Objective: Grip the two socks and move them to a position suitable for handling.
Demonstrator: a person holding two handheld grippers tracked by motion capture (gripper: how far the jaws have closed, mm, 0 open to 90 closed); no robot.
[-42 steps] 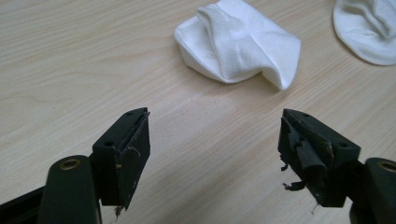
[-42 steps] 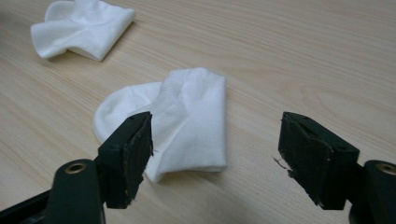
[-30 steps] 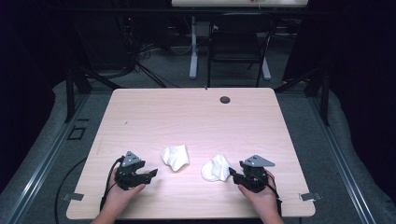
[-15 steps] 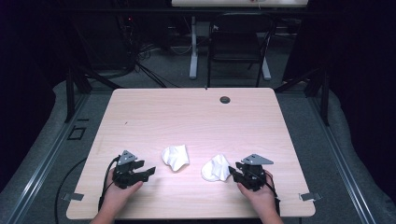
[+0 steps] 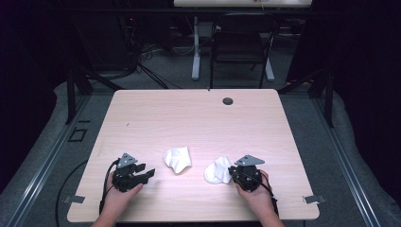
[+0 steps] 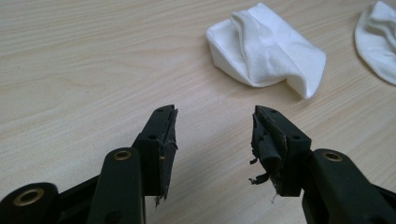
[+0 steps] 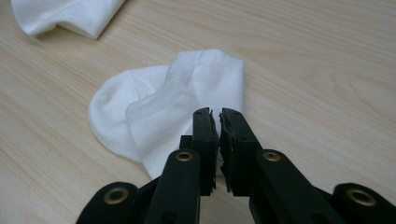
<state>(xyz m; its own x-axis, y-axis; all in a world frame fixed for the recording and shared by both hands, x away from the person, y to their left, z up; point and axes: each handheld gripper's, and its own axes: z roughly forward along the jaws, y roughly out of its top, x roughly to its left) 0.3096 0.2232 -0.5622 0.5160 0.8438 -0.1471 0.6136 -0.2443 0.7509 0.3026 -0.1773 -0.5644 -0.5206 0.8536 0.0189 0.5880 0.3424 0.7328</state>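
Right gripper [image 5: 232, 173] edged nearer, jaws nearly shut over right sock [image 7: 187, 93], grip unclear | left gripper [image 6: 212, 140] wide open, empty; left sock [image 6: 266, 46] lies far-right of it on counter [image 5: 198, 118]

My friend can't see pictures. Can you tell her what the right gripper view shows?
Two black tongs, almost shut, sit over the near edge of a white sock lying on a pale wooden table. A second white sock lies farther off, top left.

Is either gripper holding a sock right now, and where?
Left gripper is open, holding nothing. Right gripper is shut over the right sock's near edge; an actual pinch cannot be told.
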